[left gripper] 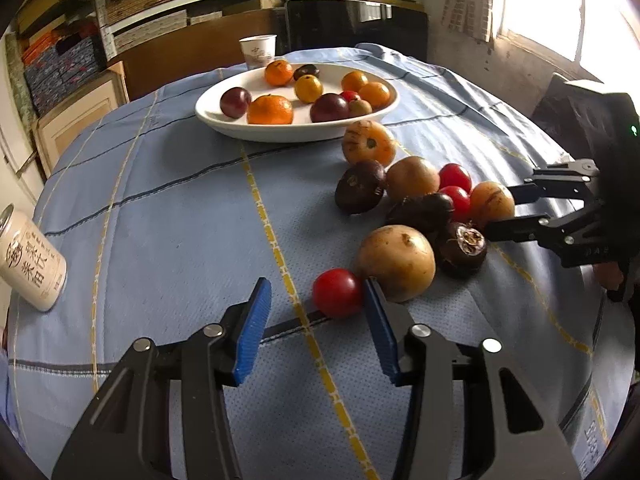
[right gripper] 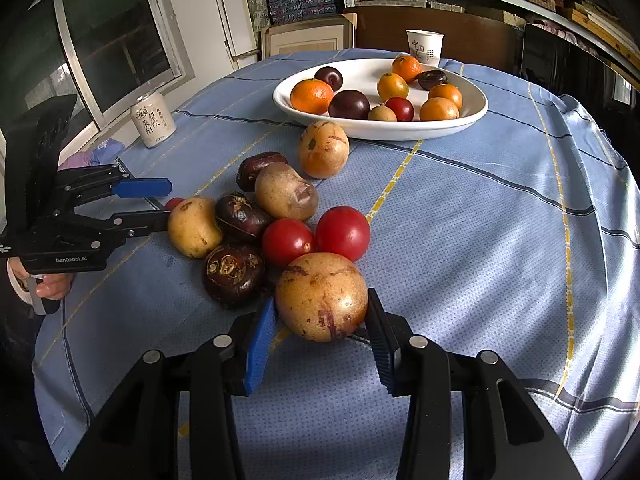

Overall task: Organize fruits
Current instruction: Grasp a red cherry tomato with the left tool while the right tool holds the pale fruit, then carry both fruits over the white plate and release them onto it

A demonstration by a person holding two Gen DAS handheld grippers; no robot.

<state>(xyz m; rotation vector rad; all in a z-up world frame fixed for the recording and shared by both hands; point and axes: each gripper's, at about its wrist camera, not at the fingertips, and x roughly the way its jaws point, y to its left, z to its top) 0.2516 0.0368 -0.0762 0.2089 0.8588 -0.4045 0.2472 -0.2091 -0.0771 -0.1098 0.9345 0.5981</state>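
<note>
A white oval plate (left gripper: pixel 280 133) at the table's far side holds several oranges, dark plums and small fruits. In front of it lies a loose pile of tan, dark purple and red fruits (left gripper: pixel 412 178). My left gripper (left gripper: pixel 316 282) is open around a small red tomato (left gripper: pixel 337 293); its right pad (left gripper: pixel 378 320) touches the tomato while the left pad stands apart. My right gripper (right gripper: pixel 321 298) is shut on a large tan speckled fruit (right gripper: pixel 320 276) that rests on the cloth at the pile's near edge. In the right wrist view the left gripper (right gripper: pixel 169 201) sits at the pile's left end.
A blue checked cloth (left gripper: pixel 168 216) covers the round table. A drink can (right gripper: pixel 153 120) stands near the table's left edge and a paper cup (right gripper: pixel 425 46) behind the plate. A hand (right gripper: pixel 54 286) holds the left gripper. Shelves and a window line the walls.
</note>
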